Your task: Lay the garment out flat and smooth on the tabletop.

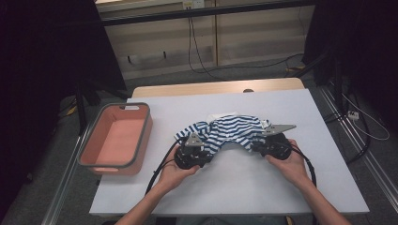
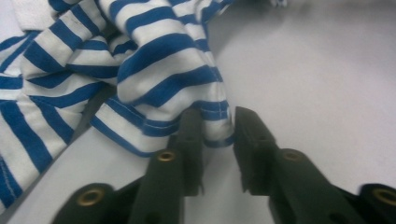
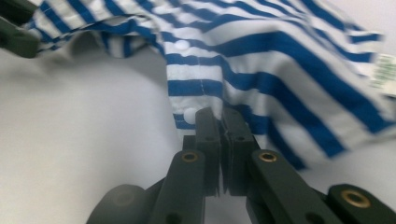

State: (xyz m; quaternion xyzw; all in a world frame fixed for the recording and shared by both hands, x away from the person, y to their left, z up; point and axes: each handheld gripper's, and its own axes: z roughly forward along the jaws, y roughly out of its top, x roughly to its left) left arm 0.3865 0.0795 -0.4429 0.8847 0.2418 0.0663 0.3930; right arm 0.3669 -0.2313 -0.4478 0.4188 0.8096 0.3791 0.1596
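Two grippers meet a striped shirt [image 1: 232,131] lying right of the pink basket [image 1: 96,136]. Seen close, the right gripper [image 3: 219,116] is clamped on its snap-buttoned edge; the left gripper [image 2: 218,130] has jaws slightly apart around the hem, without pressing it.

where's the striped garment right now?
High view: the striped garment lies mid-table on the white table, right of the pink bin, between the left gripper and right gripper.

The striped garment [image 2: 154,70] runs off the left gripper view toward nine and twelve o'clock; its label [image 3: 384,74] at three o'clock blurs, print unreadable.
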